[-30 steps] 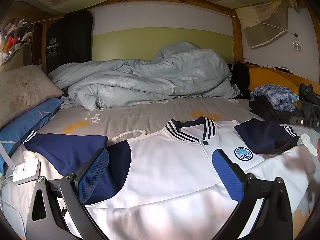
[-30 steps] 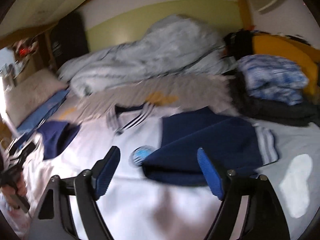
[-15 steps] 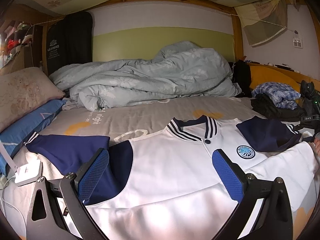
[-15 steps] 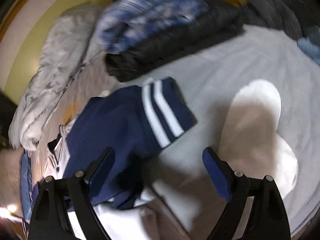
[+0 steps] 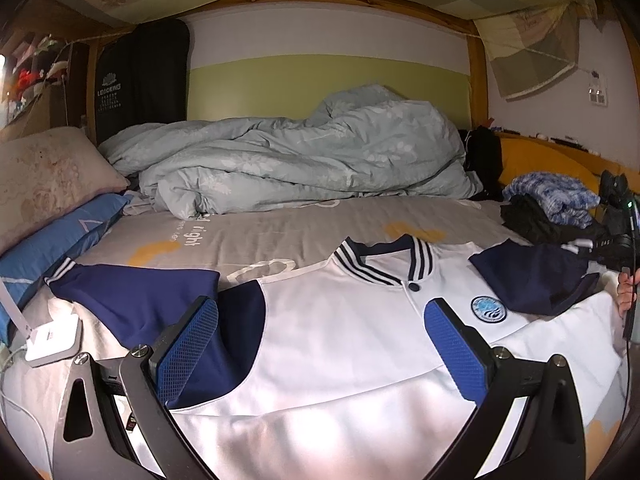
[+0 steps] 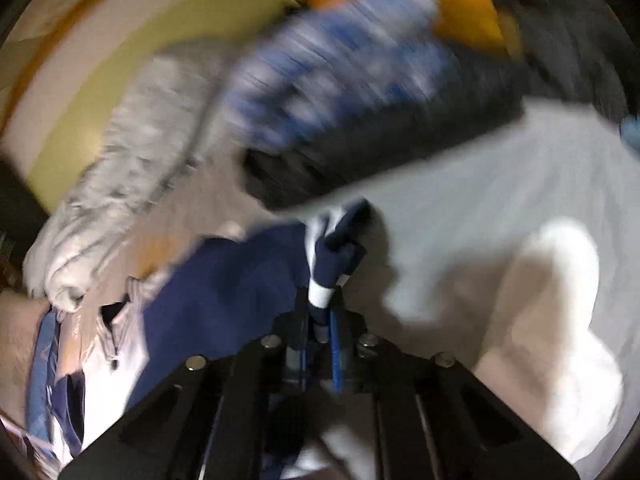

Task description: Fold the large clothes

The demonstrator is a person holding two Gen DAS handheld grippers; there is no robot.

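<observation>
A white jacket (image 5: 344, 340) with navy sleeves and a striped collar lies face up on the bed. Its left sleeve (image 5: 132, 300) stretches out to the left. Its right sleeve (image 5: 536, 276) is folded in over the chest. My left gripper (image 5: 320, 344) is open and empty, just above the jacket's lower front. My right gripper (image 6: 320, 320) is shut on the striped cuff (image 6: 332, 256) of the navy sleeve (image 6: 224, 292), which is bunched between the pads. The right wrist view is blurred by motion. The right gripper also shows at the far right in the left wrist view (image 5: 624, 240).
A crumpled grey-blue duvet (image 5: 296, 160) lies across the back of the bed. Pillows (image 5: 52, 200) are at the left, with a white charger (image 5: 52, 338) below them. A stack of folded clothes (image 5: 548, 204) sits at the right, also in the right wrist view (image 6: 360, 92).
My right gripper has swung to the right sleeve's cuff and closed on it. The left gripper has stayed open over the jacket, hardly moving.
</observation>
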